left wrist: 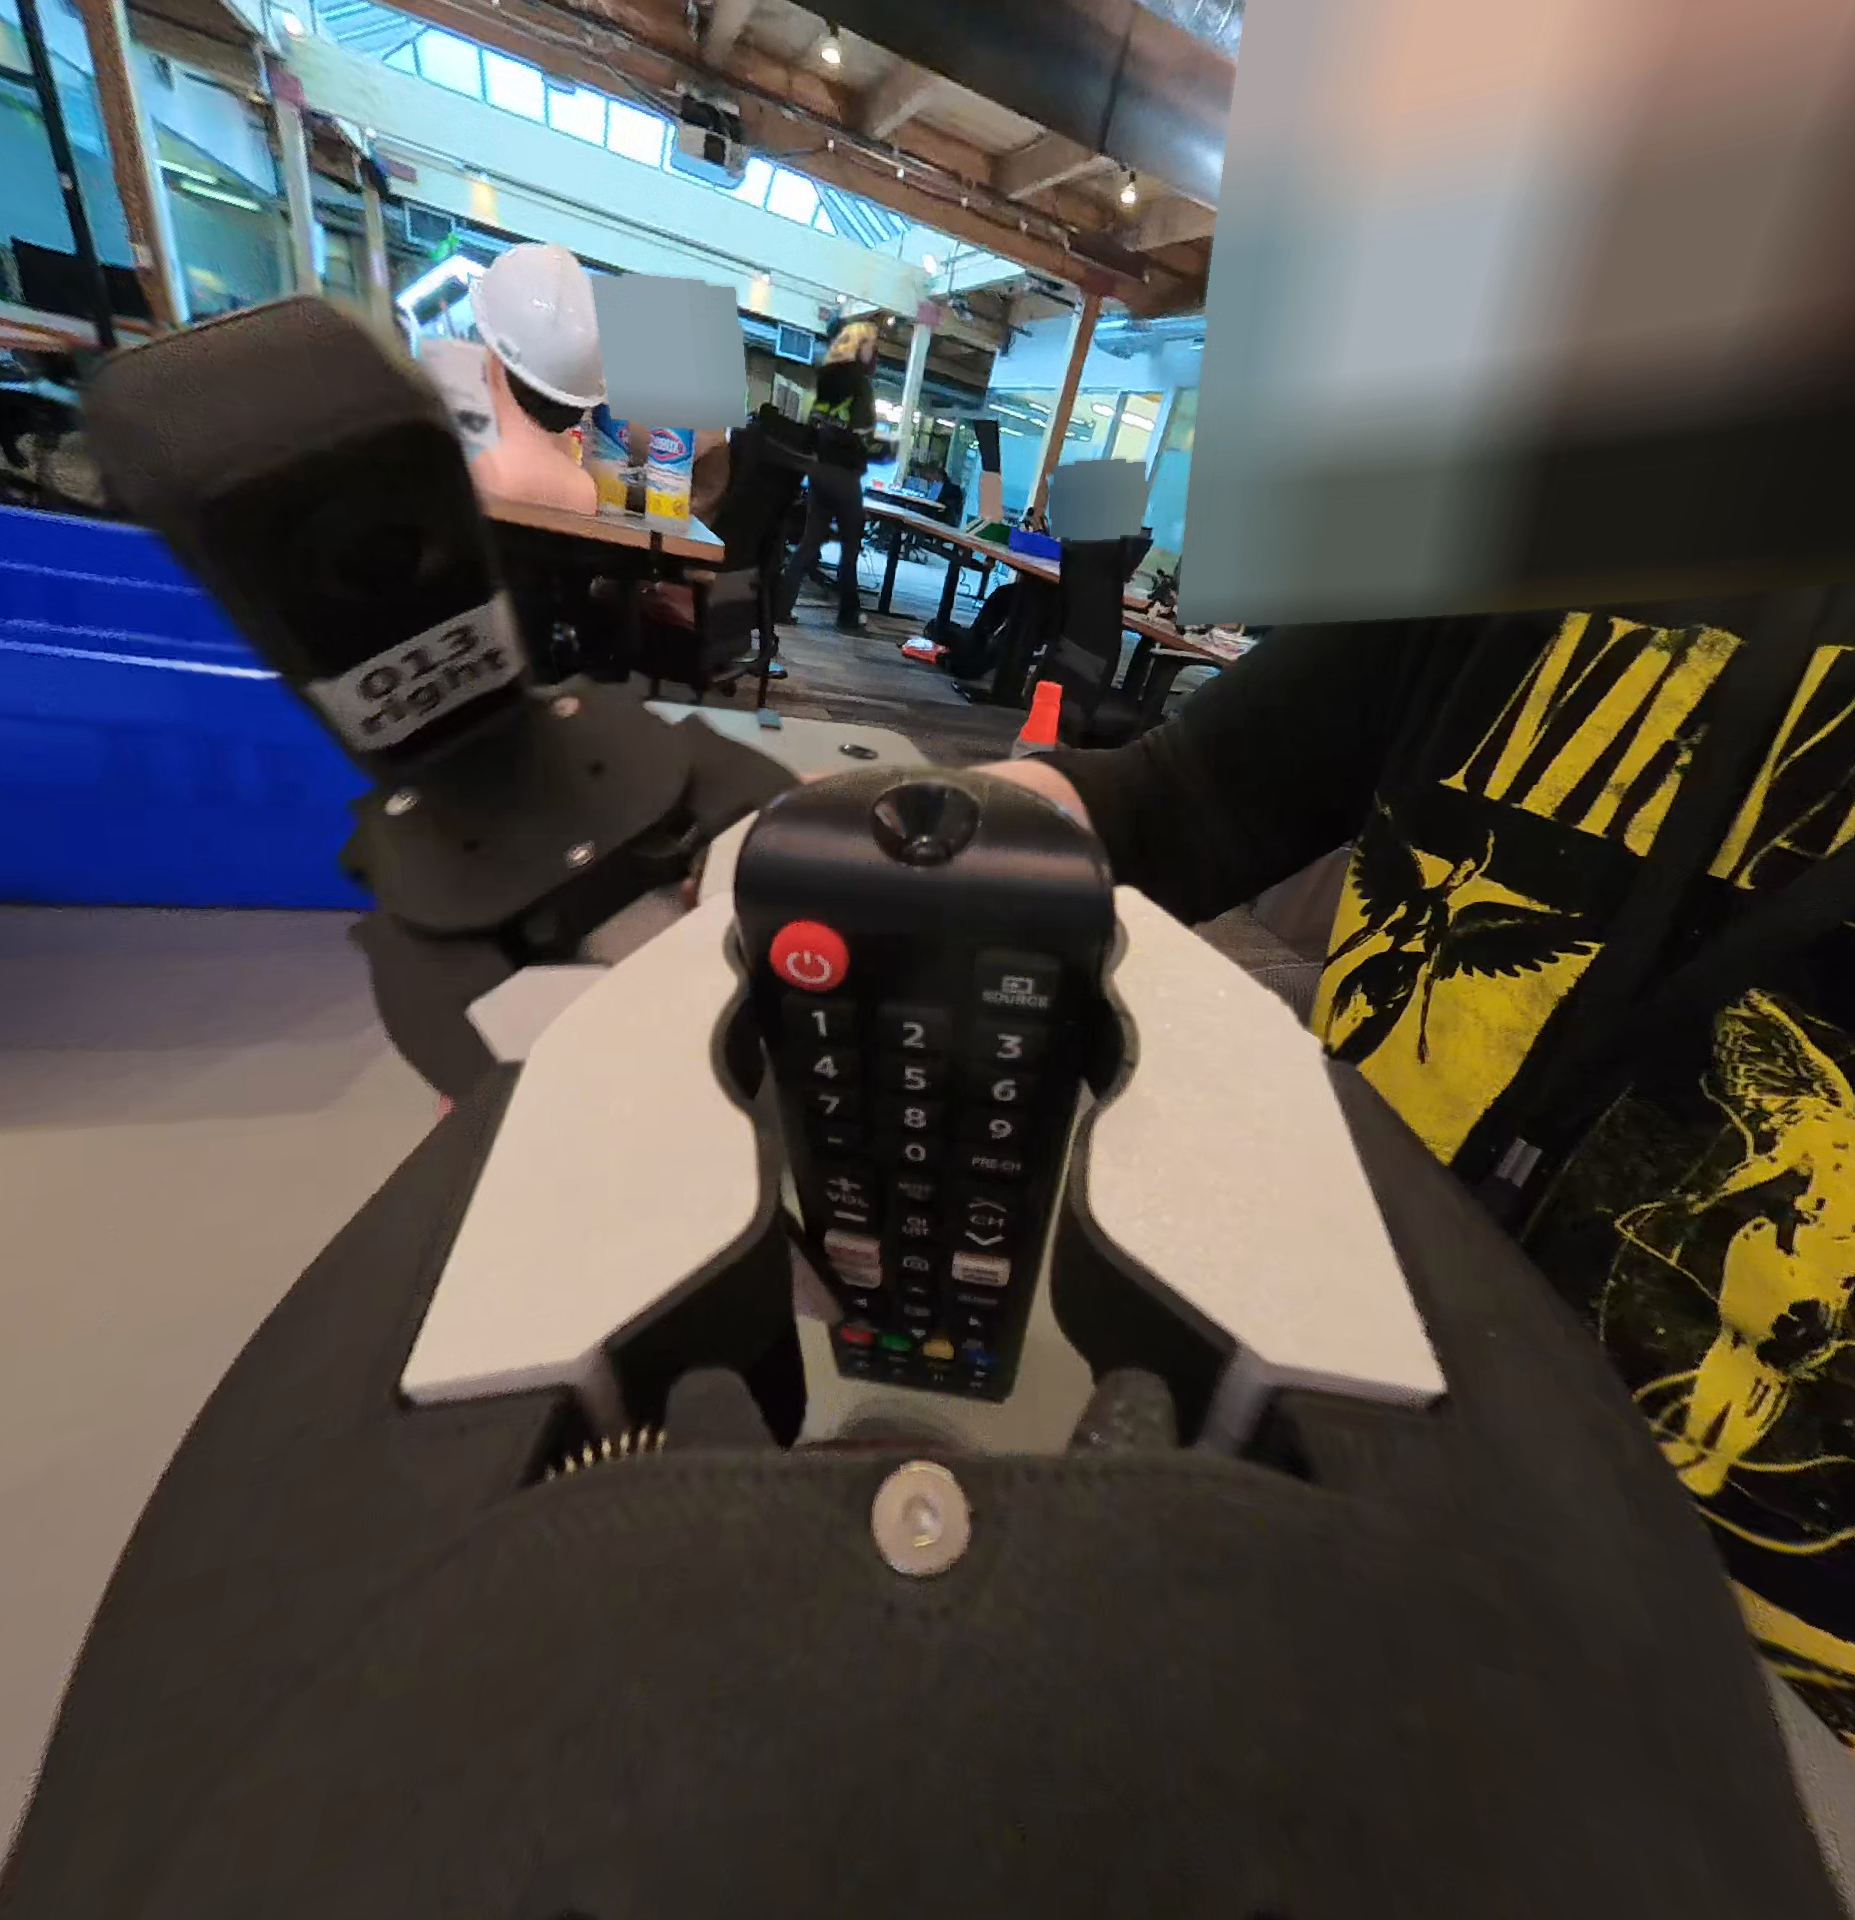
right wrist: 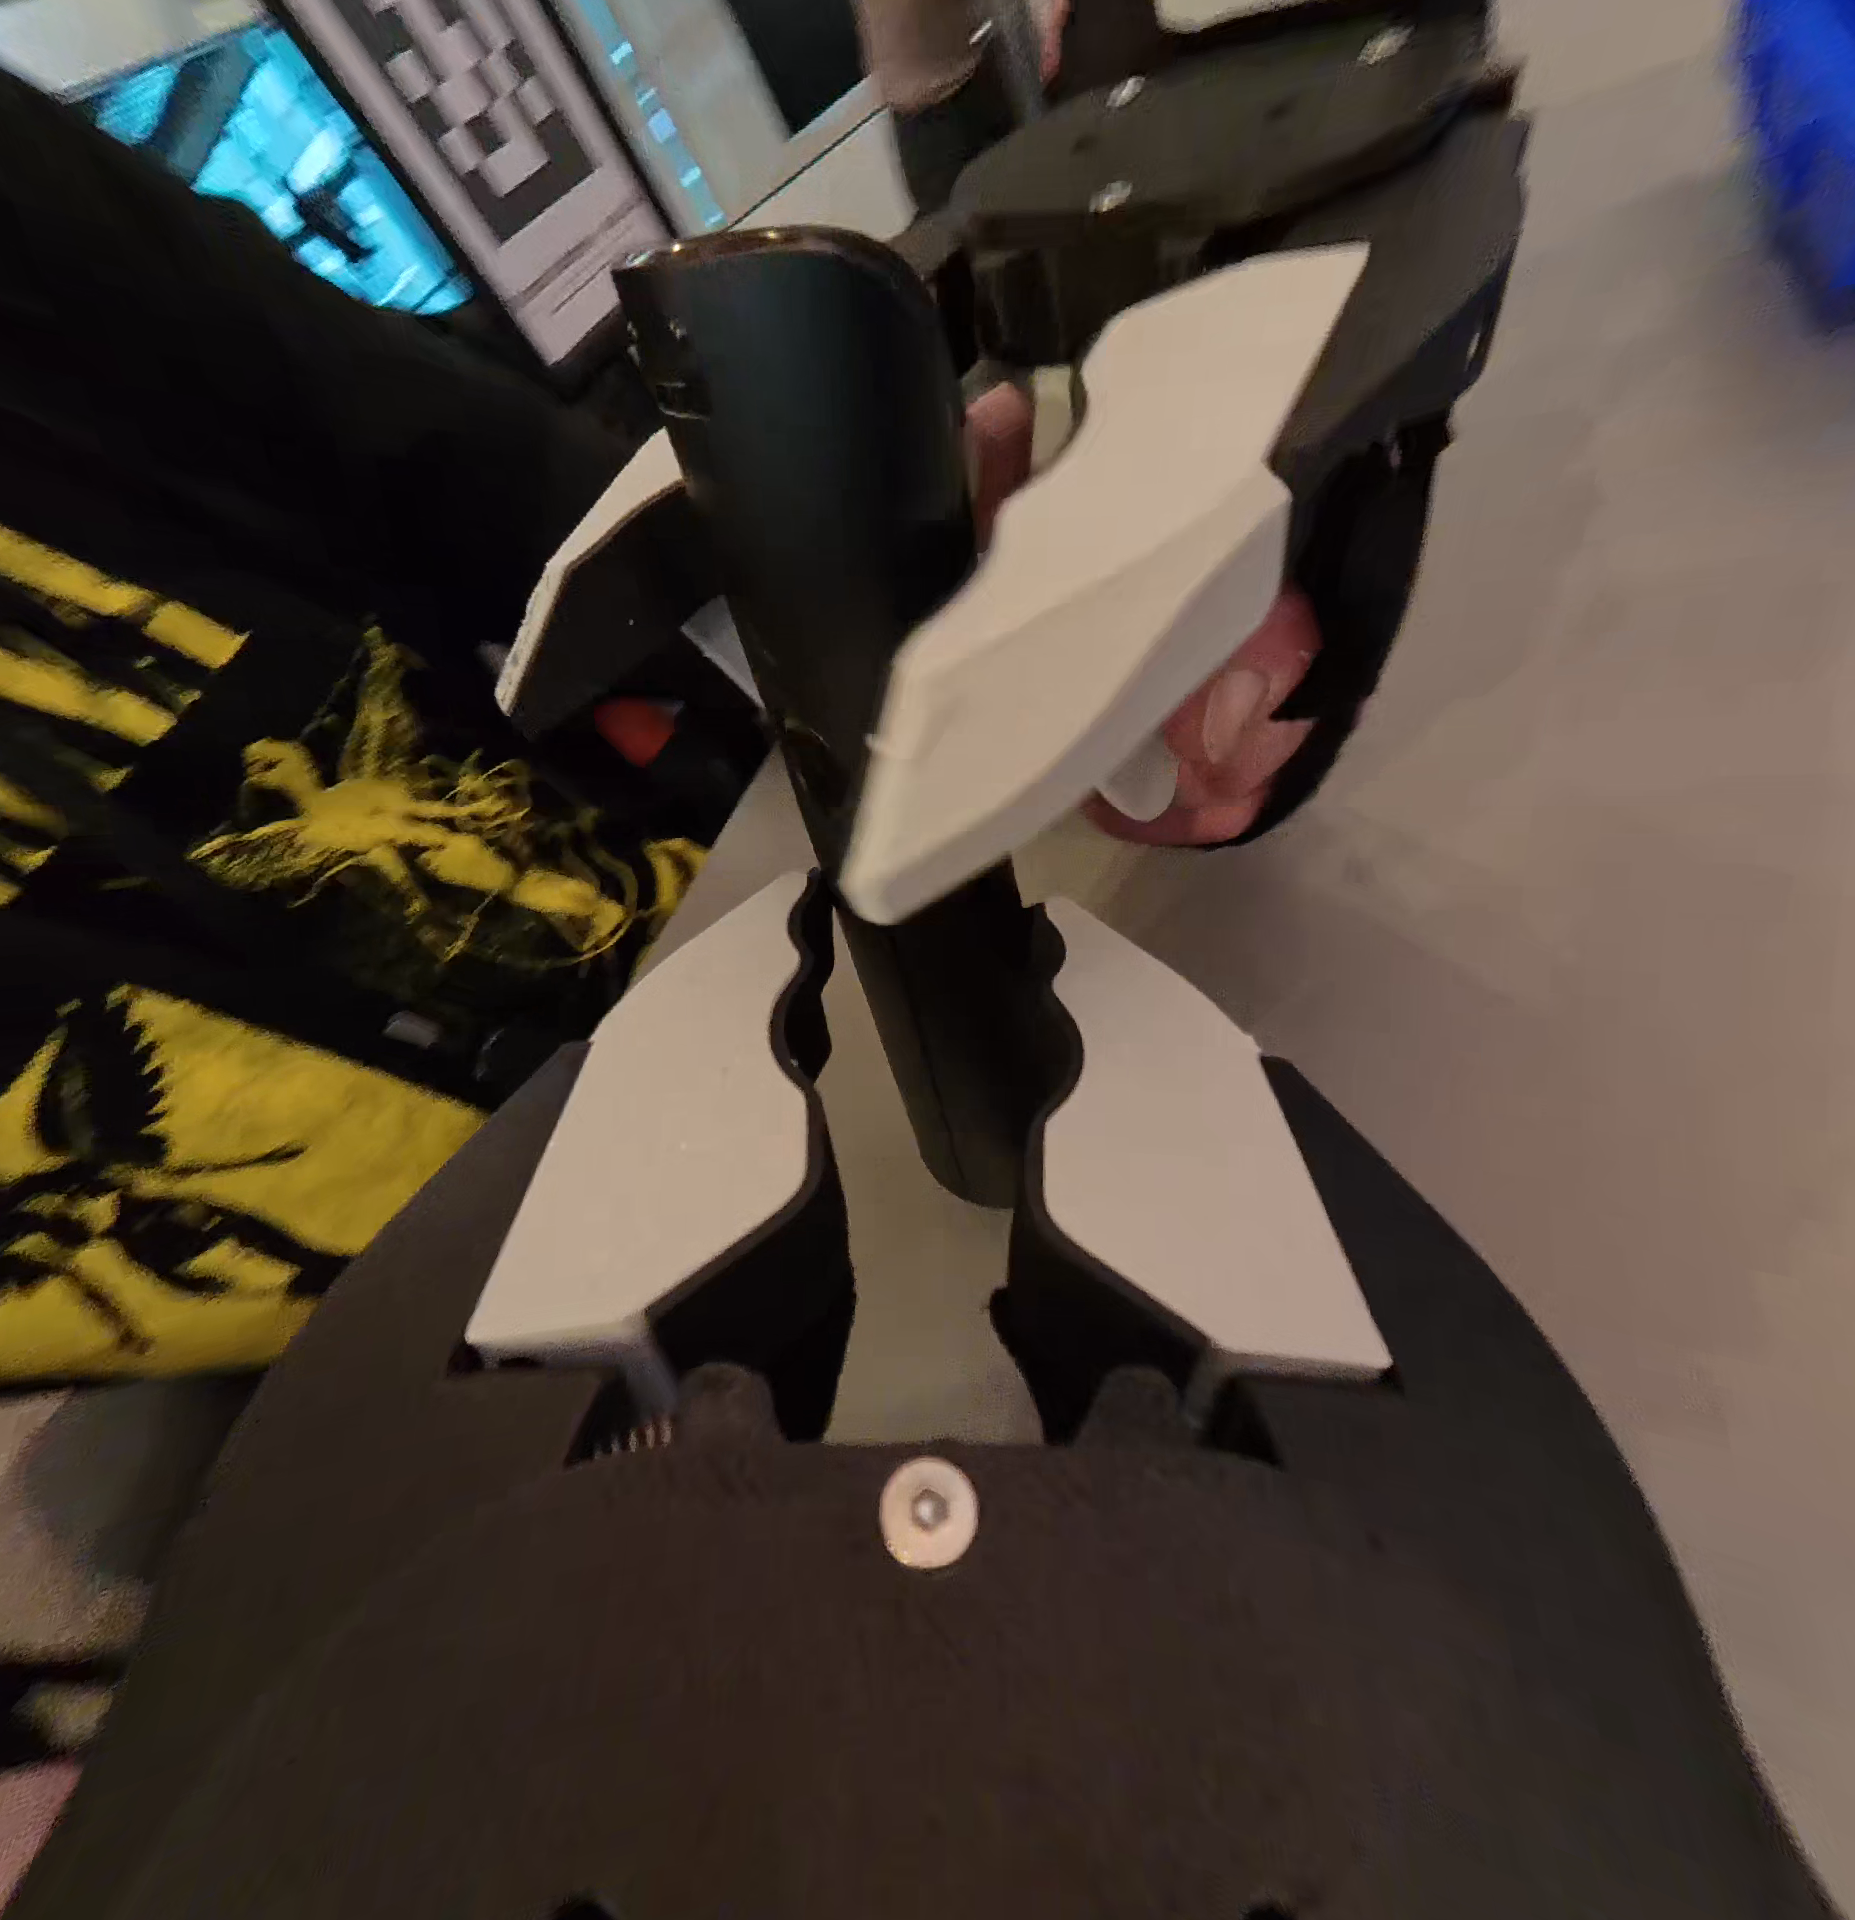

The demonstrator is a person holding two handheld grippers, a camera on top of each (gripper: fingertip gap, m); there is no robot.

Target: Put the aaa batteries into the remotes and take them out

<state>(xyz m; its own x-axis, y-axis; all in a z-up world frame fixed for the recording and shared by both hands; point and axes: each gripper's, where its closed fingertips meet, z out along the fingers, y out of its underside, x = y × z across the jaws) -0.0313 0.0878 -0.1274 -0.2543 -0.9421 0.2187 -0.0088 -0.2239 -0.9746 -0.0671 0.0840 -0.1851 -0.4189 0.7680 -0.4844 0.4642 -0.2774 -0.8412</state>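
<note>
The left gripper (left wrist: pixel 923 1039), with its two flat white fingers, is squeezed tight on the long black plastic remote with a red power button (left wrist: pixel 918 1101). The remote sits in the middle of the left wrist view, buttons facing the camera, and its long side runs straight out along the fingers.

In the right wrist view, the right gripper (right wrist: pixel 928 997) sits at the lower middle of the frame. Its white fingers are a little apart, one on each side of the remote's (right wrist: pixel 829 499) smooth back end. I cannot tell if they are pressing on it. The remote's length points up and away from this gripper, leaning a bit to the left.

I think the right gripper is nearest the back cover, so it looks ready to work there. No batteries show.

Under both tools is a pale grey table (right wrist: pixel 1577 831). A blue plastic bin (left wrist: pixel 92 707) sits at the left.
</note>
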